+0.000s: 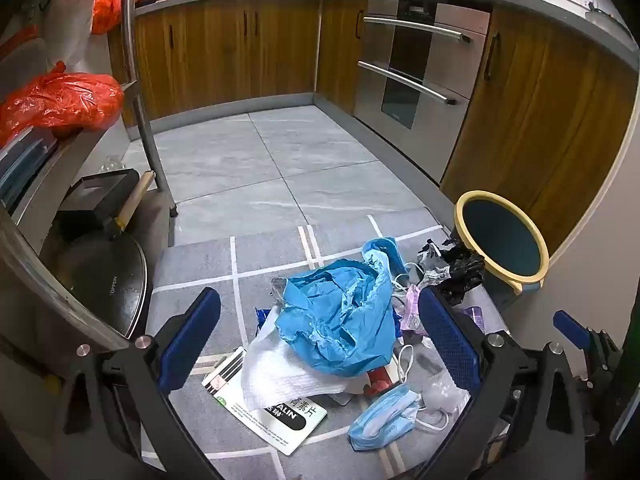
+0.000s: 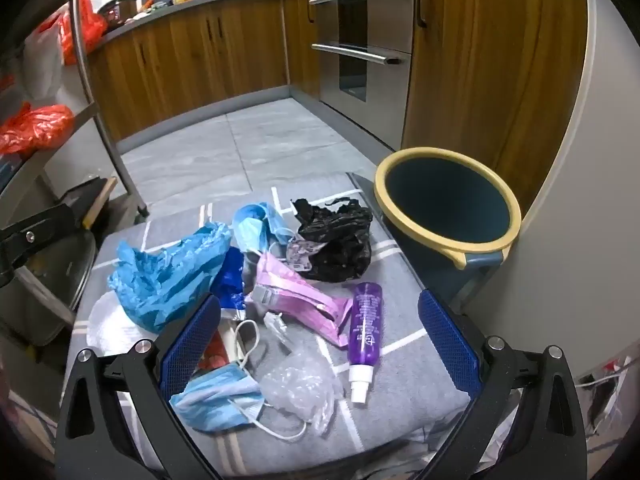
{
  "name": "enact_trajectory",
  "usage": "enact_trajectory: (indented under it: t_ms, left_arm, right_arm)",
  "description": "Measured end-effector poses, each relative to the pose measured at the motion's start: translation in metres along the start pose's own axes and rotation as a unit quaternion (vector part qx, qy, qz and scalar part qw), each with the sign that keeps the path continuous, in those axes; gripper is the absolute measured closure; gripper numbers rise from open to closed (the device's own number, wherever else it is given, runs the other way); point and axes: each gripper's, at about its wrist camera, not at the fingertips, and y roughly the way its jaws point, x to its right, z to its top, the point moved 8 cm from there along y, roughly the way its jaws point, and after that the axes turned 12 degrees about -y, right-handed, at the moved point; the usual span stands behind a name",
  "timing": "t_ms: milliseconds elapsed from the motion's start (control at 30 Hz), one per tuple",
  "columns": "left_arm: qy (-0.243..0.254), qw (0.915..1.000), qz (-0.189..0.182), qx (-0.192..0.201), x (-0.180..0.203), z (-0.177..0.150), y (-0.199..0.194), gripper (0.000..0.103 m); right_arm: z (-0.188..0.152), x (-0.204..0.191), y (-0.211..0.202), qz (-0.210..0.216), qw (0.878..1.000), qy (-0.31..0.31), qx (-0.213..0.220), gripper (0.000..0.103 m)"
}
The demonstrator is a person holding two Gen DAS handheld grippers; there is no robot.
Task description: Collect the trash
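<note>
A heap of trash lies on a gray mat (image 2: 400,320) with white lines, spread on the kitchen floor beside a dark bin (image 2: 448,216) with a yellow rim, which stands upright at the mat's far right corner against a pale wall. The left tongs (image 1: 320,332) are released, their blue pads spread wide above the pile, holding nothing; between them sits a crumpled blue plastic bag (image 1: 340,316) lying on a white paper towel (image 1: 280,376), which partly covers a white printed box (image 1: 280,424). A blue face mask (image 1: 380,416) lies near the front of the mat. The right tongs (image 2: 320,336) are likewise released and empty, hovering over the near edge of the mat. Between their pads lie a purple spray bottle (image 2: 365,328) on its side with its white nozzle toward the camera, a pink packet (image 2: 296,300) just left of it, and a clear crumpled wrapper (image 2: 300,392) beside the mask. A black plastic bag (image 2: 340,240) sits farther back, near the bin. Wooden cabinets (image 1: 224,52) and an oven (image 1: 412,72) line the far side of the tiled floor.
</note>
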Motion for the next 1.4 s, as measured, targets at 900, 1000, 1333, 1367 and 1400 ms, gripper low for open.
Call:
enact_trajectory:
  t_ms: [900, 1000, 1333, 1367, 1400]
  left_arm:
    - [0.002, 1.0000, 0.000, -0.003, 0.000, 0.000, 0.000, 0.006]
    - [0.002, 1.0000, 0.000, -0.003, 0.000, 0.000, 0.000, 0.006]
    - [0.002, 1.0000, 0.000, -0.003, 0.000, 0.000, 0.000, 0.006]
    - [0.002, 1.0000, 0.000, -0.003, 0.000, 0.000, 0.000, 0.006]
    - [0.003, 1.0000, 0.000, -0.003, 0.000, 0.000, 0.000, 0.006]
  right_arm:
    - [0.001, 0.003, 0.000, -0.003, 1.000, 0.001, -0.001, 0.005]
    - [0.002, 0.007, -0.002, -0.004, 1.000, 0.000, -0.001, 0.005]
    - [0.000, 0.004, 0.000, -0.006, 1.000, -0.002, -0.001, 0.005]
    - [0.000, 0.004, 0.000, -0.006, 1.000, -0.002, -0.001, 0.005]
    - [0.000, 0.004, 0.000, -0.006, 1.000, -0.002, -0.001, 0.005]
